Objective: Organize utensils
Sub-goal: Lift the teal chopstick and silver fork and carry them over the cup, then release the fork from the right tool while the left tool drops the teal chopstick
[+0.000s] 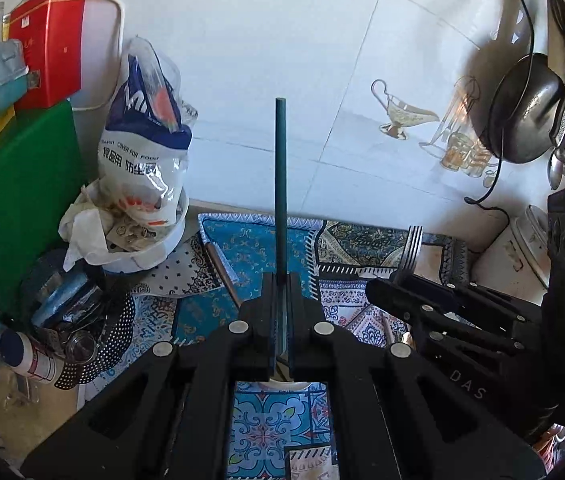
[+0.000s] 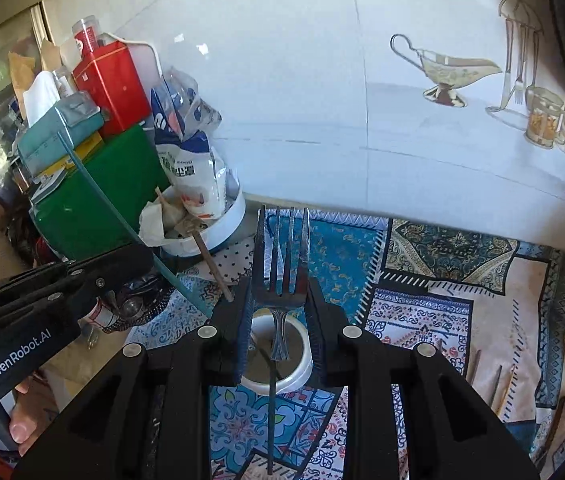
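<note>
My left gripper (image 1: 281, 280) is shut on a dark teal chopstick (image 1: 280, 184) that stands upright from between its fingers. It also shows in the right wrist view (image 2: 122, 216), slanting up from the left gripper (image 2: 150, 258). My right gripper (image 2: 280, 292) is shut on a metal fork (image 2: 281, 264), tines up, handle hanging over a white cup (image 2: 278, 356) below the fingers. A dark stick rests in that cup. In the left wrist view the right gripper (image 1: 396, 280) with the fork (image 1: 408, 250) is at right.
A patterned cloth (image 2: 422, 312) covers the counter. A white bowl (image 1: 150, 252) with a plastic bag, a green board (image 1: 14, 204) and boxes crowd the left. A perforated strainer (image 1: 98, 344) lies front left. A wok (image 1: 526, 108) hangs at right. Loose chopsticks (image 2: 494, 384) lie at right.
</note>
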Tool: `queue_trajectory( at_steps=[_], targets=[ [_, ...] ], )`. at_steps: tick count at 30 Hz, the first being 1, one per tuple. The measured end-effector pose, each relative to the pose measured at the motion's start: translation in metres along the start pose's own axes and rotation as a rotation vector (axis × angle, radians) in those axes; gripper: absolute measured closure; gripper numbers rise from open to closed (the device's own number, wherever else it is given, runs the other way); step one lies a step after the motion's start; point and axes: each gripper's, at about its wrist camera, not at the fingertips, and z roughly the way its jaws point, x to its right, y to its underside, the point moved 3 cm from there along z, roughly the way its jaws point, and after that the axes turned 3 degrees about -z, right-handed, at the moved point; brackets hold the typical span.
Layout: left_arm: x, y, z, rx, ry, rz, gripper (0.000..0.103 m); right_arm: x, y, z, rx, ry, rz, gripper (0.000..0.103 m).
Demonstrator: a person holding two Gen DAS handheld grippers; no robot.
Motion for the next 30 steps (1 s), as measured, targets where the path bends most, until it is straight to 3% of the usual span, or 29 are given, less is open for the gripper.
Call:
queue_trajectory(
  at_steps=[11, 18, 30],
  targets=[
    [-0.010, 0.030, 0.050, -0.152, 0.005, 0.006, 0.101, 0.004, 0.018, 0.050, -0.172, 0.027, -0.002, 0.080],
    [-0.012, 0.035, 0.067, -0.211, 0.009, -0.003, 0.101, 0.005, 0.023, 0.063, -0.232, 0.032, -0.012, 0.080],
    [-0.008, 0.027, 0.055, -0.183, -0.023, -0.004, 0.098, 0.002, 0.019, 0.039, -0.181, 0.040, -0.043, 0.072]
  ],
)
